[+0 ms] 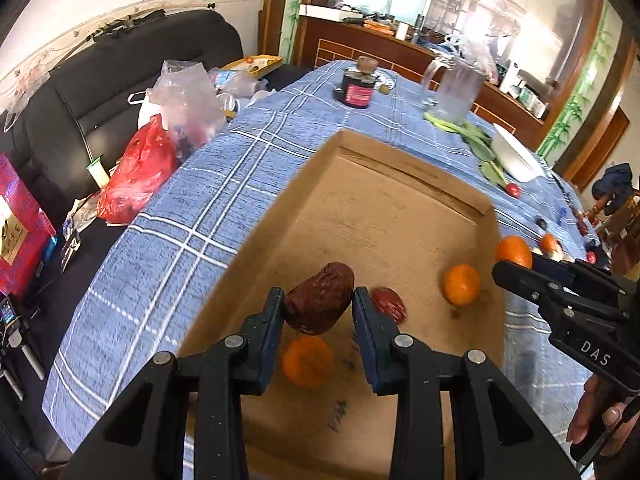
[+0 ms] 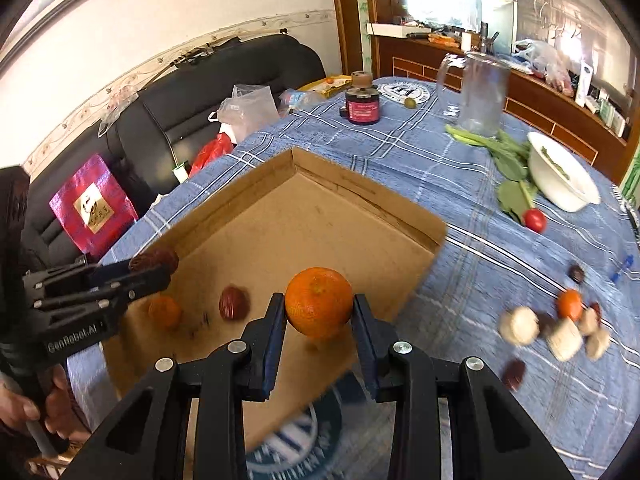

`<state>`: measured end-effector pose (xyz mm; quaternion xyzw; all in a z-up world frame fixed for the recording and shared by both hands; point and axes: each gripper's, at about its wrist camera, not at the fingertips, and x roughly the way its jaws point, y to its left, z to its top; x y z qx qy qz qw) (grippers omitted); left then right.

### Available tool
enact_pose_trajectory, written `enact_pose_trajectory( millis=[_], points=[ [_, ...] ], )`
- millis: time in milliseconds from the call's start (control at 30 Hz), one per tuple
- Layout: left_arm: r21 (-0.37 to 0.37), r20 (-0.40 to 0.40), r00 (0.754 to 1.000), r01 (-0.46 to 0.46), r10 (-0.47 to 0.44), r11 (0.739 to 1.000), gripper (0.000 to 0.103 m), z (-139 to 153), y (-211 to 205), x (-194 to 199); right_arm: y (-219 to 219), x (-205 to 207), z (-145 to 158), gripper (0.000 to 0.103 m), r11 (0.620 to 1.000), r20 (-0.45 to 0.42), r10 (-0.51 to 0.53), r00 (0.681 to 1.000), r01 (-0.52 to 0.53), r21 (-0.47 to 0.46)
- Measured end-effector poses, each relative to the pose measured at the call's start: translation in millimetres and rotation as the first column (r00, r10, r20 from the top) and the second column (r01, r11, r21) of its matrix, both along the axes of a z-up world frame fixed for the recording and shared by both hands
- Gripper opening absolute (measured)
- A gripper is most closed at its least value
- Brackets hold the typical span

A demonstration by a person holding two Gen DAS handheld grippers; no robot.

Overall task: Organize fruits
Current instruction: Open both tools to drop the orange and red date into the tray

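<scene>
In the left wrist view my left gripper (image 1: 318, 304) is shut on a dark red date (image 1: 319, 298), held above the near part of a shallow cardboard box (image 1: 384, 216). On the box floor lie two mandarins (image 1: 307, 361) (image 1: 461, 284) and a second date (image 1: 388, 304). My right gripper (image 2: 319, 308) is shut on a mandarin (image 2: 319, 302) over the box's near right corner (image 2: 304, 220). Each gripper shows in the other's view: the right one (image 1: 510, 264) with its mandarin at the box's right edge, the left one (image 2: 162, 268) at the left.
The box sits on a blue checked tablecloth (image 2: 460, 264). Right of it lie another mandarin (image 2: 569, 304), dark dates, pale root chunks (image 2: 520, 326), a small red fruit (image 2: 535, 220), greens and a white bowl (image 2: 560, 176). A glass jug (image 2: 482, 92) and dark jar (image 2: 362, 104) stand behind. A black sofa with bags is on the left.
</scene>
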<state>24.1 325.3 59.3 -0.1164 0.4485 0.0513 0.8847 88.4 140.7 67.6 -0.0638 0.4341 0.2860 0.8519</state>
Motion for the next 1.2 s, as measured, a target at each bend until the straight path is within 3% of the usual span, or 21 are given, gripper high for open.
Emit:
enact_pose_trajectory(
  millis=[267, 733, 800, 867, 967, 1133, 1200],
  points=[
    [-0.002, -0.037, 0.999, 0.0, 0.0, 1.0, 0.034, -15, 7, 27, 35, 38, -23, 0.036, 1.0, -0.056, -0.002, 0.998, 0.001, -0.014],
    [-0.021, -0.094, 0.995, -0.017, 0.015, 1.0, 0.034, -34, 13, 41, 57, 57, -52, 0.036, 0.995, -0.089, 0.029, 0.996, -0.037, -0.096],
    [-0.016, -0.095, 0.995, -0.021, 0.019, 1.0, 0.034, -34, 12, 40, 56, 58, -52, 0.038, 0.994, -0.085, 0.021, 0.996, -0.03, -0.107],
    [-0.014, -0.095, 0.995, -0.023, 0.022, 1.0, 0.034, -33, 12, 38, 54, 58, -51, 0.046, 0.993, -0.08, 0.013, 0.997, -0.022, -0.113],
    [-0.007, -0.086, 0.996, -0.033, 0.033, 0.999, 0.036, -28, 11, 32, 48, 56, -45, 0.047, 0.994, -0.065, 0.005, 0.998, -0.012, -0.106],
    [0.032, -0.056, 0.997, -0.042, 0.044, 0.999, 0.047, -16, 4, 21, 36, 43, -28, 0.047, 0.996, -0.04, -0.008, 0.999, 0.004, -0.085],
    [0.042, -0.045, 0.998, -0.042, 0.043, 0.998, 0.049, -11, 0, 16, 29, 35, -22, 0.053, 0.997, -0.037, -0.011, 0.999, 0.009, -0.073]
  ],
)
